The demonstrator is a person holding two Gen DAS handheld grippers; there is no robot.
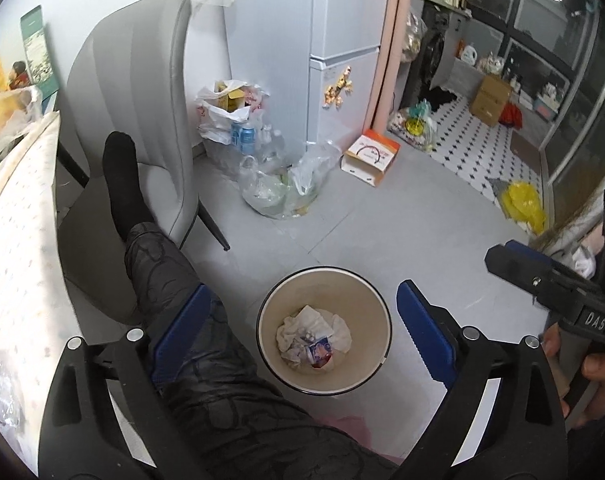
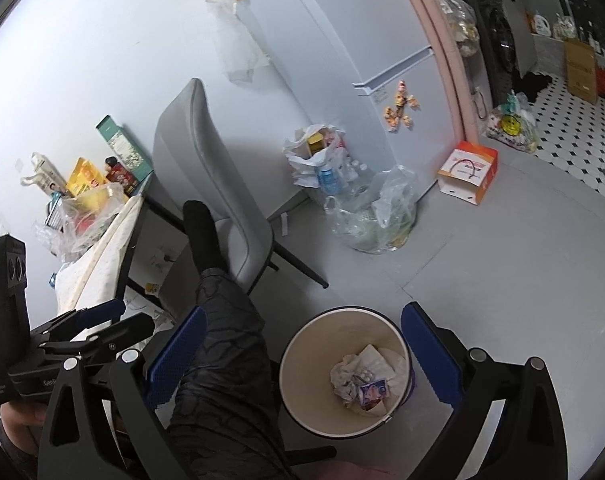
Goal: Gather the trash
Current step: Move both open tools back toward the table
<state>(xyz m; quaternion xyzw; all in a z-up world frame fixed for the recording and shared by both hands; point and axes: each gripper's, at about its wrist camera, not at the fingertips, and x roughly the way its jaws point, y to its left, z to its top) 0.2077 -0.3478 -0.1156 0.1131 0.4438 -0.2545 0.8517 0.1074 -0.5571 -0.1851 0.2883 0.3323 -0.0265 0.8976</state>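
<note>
A cream waste bin (image 1: 362, 300) stands on the grey floor, straight below my left gripper (image 1: 302, 286). That gripper is open, its blue pads (image 1: 182, 332) wide apart with nothing held between them. In the bin lie crumpled white tissue (image 1: 306, 324) and a small blue-and-red wrapper (image 1: 320, 354). My right gripper (image 2: 306, 308) is open too and hangs empty over the same bin (image 2: 314, 364), tissue (image 2: 362, 364) and wrapper (image 2: 372, 394). Each gripper shows at the edge of the other's view: the right gripper (image 1: 498, 256) and the left gripper (image 2: 118, 316).
A person's leg (image 1: 174, 280) in dark trousers and a black sock rests on a grey chair (image 1: 142, 92) left of the bin. A cloth-covered table (image 1: 18, 216) is at far left. Plastic bags (image 1: 274, 184) with bottles and cans, and an orange-white box (image 1: 370, 156), sit by the fridge (image 1: 342, 40).
</note>
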